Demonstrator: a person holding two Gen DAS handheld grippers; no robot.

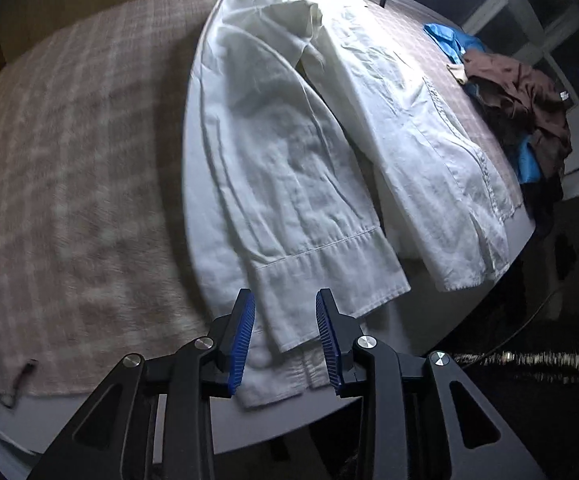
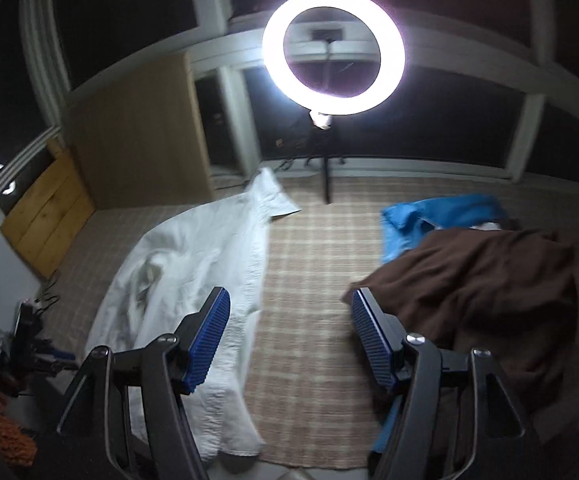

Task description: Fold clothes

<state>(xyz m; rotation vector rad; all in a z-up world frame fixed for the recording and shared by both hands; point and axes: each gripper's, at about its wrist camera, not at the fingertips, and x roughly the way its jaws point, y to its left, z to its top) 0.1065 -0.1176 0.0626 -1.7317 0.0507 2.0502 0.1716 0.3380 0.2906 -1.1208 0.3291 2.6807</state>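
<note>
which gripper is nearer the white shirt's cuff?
Left. The left gripper straddles the white shirt's cuff; the right gripper hangs open over bare checked cloth beside the shirt.

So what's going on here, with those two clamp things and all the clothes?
Someone is folding laundry with a handheld gripper in each hand. A white shirt lies spread on the checked cloth, one sleeve folded over its body. The left gripper hangs over that sleeve's cuff, jaws apart, not pinching it. The right gripper is open and empty above bare cloth, between the shirt and a heap of brown and blue clothes waiting their turn.
</note>
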